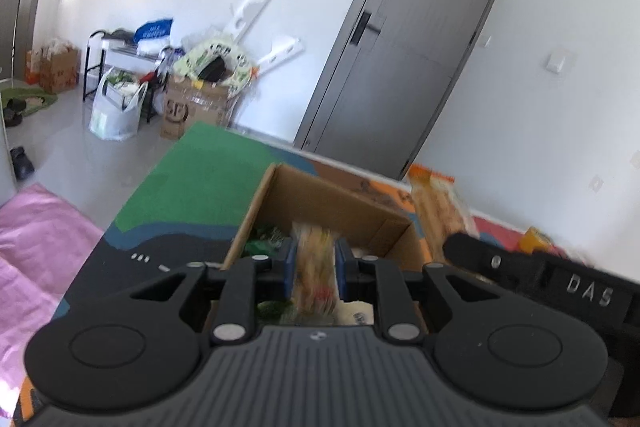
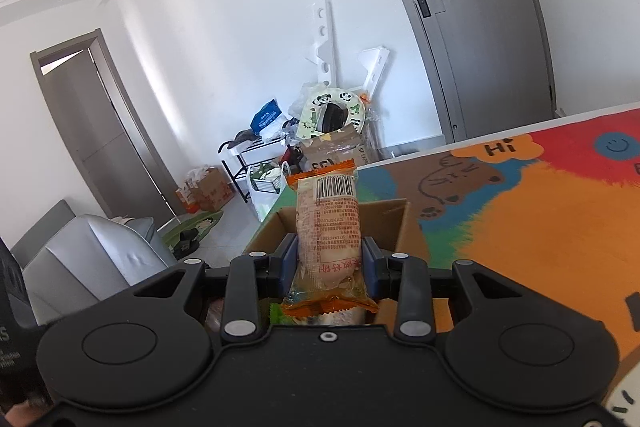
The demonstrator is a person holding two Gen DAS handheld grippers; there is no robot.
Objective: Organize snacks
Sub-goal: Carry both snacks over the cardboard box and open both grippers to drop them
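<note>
Snack packets occupy both grippers above an open cardboard box (image 1: pixel 320 203) standing on a colourful table mat (image 2: pixel 532 211). Left gripper (image 1: pixel 314 267): blue pads closed against a blurred yellowish packet (image 1: pixel 314 259), held over the box interior. Right gripper (image 2: pixel 330 263): pads clamped on an upright orange-edged wrapped snack (image 2: pixel 328 227), barcode uppermost. Green packets (image 1: pixel 266 239) lie inside the box.

Left tool (image 1: pixel 314 267) and right tool (image 2: pixel 329 263) both clamped.
</note>
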